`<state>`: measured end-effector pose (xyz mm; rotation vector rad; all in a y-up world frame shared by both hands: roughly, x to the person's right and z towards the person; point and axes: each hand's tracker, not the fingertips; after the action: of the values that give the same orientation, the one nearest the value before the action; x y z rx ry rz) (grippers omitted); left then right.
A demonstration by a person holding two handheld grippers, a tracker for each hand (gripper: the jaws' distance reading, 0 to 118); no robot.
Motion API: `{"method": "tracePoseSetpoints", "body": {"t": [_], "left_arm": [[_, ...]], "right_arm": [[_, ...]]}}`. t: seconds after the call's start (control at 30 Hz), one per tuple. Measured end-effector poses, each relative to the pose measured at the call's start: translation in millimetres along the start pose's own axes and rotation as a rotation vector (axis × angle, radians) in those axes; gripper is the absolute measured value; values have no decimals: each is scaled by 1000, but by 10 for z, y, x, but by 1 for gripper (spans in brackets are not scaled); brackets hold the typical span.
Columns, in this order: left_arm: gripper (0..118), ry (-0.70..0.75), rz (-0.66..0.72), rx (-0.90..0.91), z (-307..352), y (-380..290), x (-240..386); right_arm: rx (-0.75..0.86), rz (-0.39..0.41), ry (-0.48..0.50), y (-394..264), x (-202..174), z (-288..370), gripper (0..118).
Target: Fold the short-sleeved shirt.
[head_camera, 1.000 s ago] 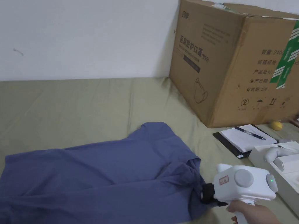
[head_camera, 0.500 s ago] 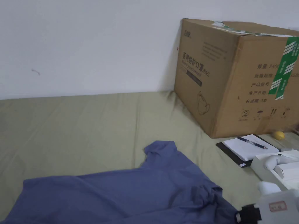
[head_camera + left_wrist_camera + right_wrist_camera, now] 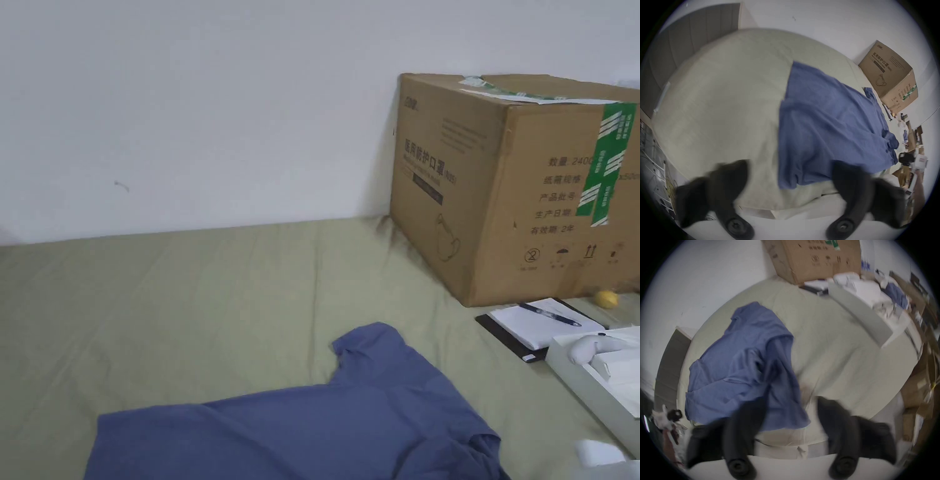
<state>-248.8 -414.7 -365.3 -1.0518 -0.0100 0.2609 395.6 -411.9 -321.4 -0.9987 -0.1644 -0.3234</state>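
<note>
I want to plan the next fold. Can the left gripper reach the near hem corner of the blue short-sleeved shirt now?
Probably yes. The left gripper stands open before the blue short-sleeved shirt, whose hem corner lies uncovered on the green sheet.

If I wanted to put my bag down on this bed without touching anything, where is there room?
The widest bare patch of green sheet runs between the wall and the blue shirt, leftward from the cardboard box. A narrower strip lies between the shirt and the clipboard. The right side is crowded: box, clipboard with pen, white tray.
</note>
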Motion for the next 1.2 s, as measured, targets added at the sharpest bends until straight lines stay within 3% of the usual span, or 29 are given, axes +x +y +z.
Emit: {"method": "tracePoseSetpoints", "body": {"t": [0.03, 0.07, 0.3, 0.4, 0.47, 0.5, 0.53, 0.57, 0.63, 0.73, 0.83, 0.97, 1.07, 1.1, 1.13, 1.17, 1.2], "left_arm": [[117, 0, -38, 74, 116, 31, 13], [117, -36, -60, 154, 304, 65, 44], [117, -319, -31, 496, 1150, 115, 631], [112, -267, -113, 682, 1259, 14, 885], [77, -211, -197, 796, 1321, -67, 1055], [55, -162, -240, 840, 1318, -93, 1152], [23, -132, -271, 861, 1297, -95, 1223], [6, -115, -288, 877, 1282, -92, 1268], [0, -111, -287, 901, 1240, -35, 1323], [0, -51, -301, 885, 1186, 284, 1353], [0, -87, -256, 703, 936, 1018, 1180], [0, -76, -216, -1, -107, 2197, 859], [4, -126, -107, -144, -853, 2453, 578], [22, -100, -85, -161, -1032, 2515, 526], [68, -72, -74, -173, -1223, 2557, 476], [68, -64, -77, -172, -1393, 2545, 448], [81, -39, -86, -180, -1540, 2550, 434]], "right_arm": [[54, 32, 7, 4, -62, 116, 117], [137, 72, 15, -3, -153, 290, 118], [558, 242, 177, -180, -1102, 1129, 118], [788, 305, 242, -346, -1498, 1295, 115], [925, 355, 267, -416, -1691, 1350, 96], [987, 365, 253, -435, -1790, 1367, 71], [1021, 373, 235, -423, -1882, 1368, 36], [1030, 379, 221, -386, -1941, 1351, 11], [1034, 366, 228, -281, -2000, 1273, 4], [974, 358, 242, -36, -2048, 1171, 3], [923, 371, 245, 140, -2023, 1038, 3], [809, 395, 248, 300, -2004, 789, 3], [735, 389, 251, 340, -1997, 536, 3], [718, 385, 251, 343, -1996, 467, 3], [697, 379, 253, 340, -2004, 390, 3], [671, 372, 258, 338, -2001, 305, 3], [652, 367, 259, 334, -1997, 240, 3]]}}
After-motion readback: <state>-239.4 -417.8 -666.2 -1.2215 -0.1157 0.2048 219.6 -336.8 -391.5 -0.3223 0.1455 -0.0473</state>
